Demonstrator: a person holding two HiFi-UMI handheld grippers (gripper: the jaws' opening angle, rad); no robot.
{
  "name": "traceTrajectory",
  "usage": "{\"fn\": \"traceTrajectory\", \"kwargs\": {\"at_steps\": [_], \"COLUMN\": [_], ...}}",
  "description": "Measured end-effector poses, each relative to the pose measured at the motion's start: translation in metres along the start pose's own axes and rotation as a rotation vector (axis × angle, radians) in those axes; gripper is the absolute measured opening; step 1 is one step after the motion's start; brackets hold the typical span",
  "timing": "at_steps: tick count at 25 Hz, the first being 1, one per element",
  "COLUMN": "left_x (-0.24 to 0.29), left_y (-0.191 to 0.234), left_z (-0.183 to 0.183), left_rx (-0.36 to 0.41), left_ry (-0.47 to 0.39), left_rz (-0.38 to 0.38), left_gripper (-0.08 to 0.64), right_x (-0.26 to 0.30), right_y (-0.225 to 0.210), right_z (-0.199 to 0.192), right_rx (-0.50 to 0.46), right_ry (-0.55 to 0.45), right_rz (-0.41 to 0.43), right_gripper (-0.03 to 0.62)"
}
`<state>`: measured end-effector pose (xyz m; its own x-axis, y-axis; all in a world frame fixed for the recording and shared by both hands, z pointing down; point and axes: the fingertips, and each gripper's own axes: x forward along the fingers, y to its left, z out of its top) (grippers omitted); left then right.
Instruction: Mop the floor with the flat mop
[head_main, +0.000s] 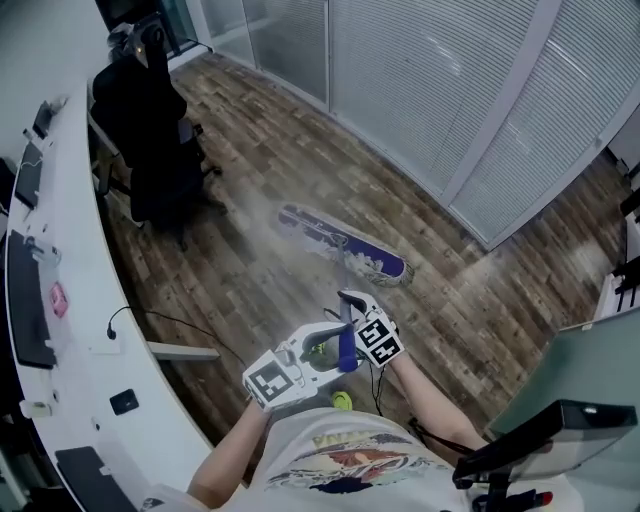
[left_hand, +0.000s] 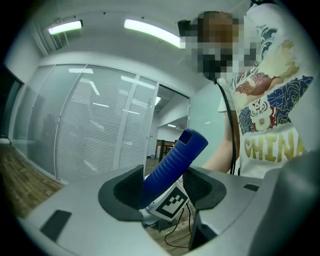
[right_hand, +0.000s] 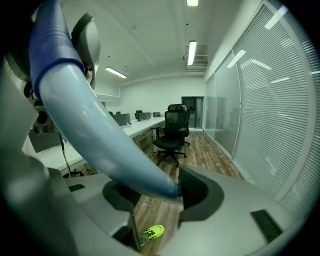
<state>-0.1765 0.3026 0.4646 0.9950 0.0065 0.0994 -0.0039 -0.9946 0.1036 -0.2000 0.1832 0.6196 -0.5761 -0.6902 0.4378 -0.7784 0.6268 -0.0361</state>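
Bare floor lay open all round the mop. Left of the mop stood a black office chair, and past it a long white desk. A cable trailed on the boards beside that desk. Beyond the mop a glass wall with blinds shut off passage. Right of the mop and nearer the person, a pale green panel hemmed the floor in.

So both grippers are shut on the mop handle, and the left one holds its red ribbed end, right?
The ribbed end of the mop handle is blue, not red; the left gripper view shows it. The rest holds: the left gripper is shut on that end and the right gripper on the handle.
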Motion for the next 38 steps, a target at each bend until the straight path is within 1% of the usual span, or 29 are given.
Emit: {"fn": "traceTrajectory", "kwargs": {"at_steps": [2,5,8,10,15,19,21,25,30,35,38], "left_x": [0.004,0.004,0.006,0.009,0.011,0.011,0.010,0.008,0.015,0.018,0.021], "left_y": [-0.034,-0.076,-0.102,-0.110,-0.120,-0.118,-0.115,-0.095,-0.048,0.026,0.080], "left_z": [-0.008,-0.011,-0.005,-0.002,-0.016,-0.022,-0.024,-0.023,-0.017,-0.006,-0.002], "left_rx": [-0.001,0.000,-0.012,0.003,0.013,0.040,0.036,0.023,0.003,-0.004,0.001], "left_ry": [0.014,0.034,0.017,0.012,0.043,0.024,0.021,0.021,-0.020,-0.065,-0.048], "left_rz": [0.005,-0.008,-0.014,-0.011,-0.031,-0.045,-0.053,-0.063,-0.037,-0.042,-0.074], "left_gripper": [0.220,0.221,0.222,0.222,0.222,0.225,0.233,0.242,0.244,0.245,0.250], "right_x": [-0.023,-0.048,-0.070,-0.078,-0.078,-0.073,-0.069,-0.054,-0.024,0.027,0.064], "right_y": [0.021,0.051,0.070,0.073,0.080,0.079,0.080,0.069,0.034,-0.017,-0.054], "right_z": [-0.015,-0.029,-0.031,-0.032,-0.048,-0.052,-0.053,-0.047,-0.034,-0.006,0.011], "right_rx": [-0.005,-0.032,0.008,0.015,-0.048,-0.059,-0.074,-0.067,-0.077,-0.068,-0.066], "right_ry": [0.002,0.016,-0.025,-0.037,0.019,0.016,0.031,0.031,0.039,0.037,0.047], "right_rz": [0.011,0.053,0.069,0.072,0.095,0.103,0.124,0.140,0.143,0.123,0.109], "right_gripper": [0.186,0.186,0.186,0.186,0.186,0.187,0.193,0.198,0.198,0.198,0.198]}}
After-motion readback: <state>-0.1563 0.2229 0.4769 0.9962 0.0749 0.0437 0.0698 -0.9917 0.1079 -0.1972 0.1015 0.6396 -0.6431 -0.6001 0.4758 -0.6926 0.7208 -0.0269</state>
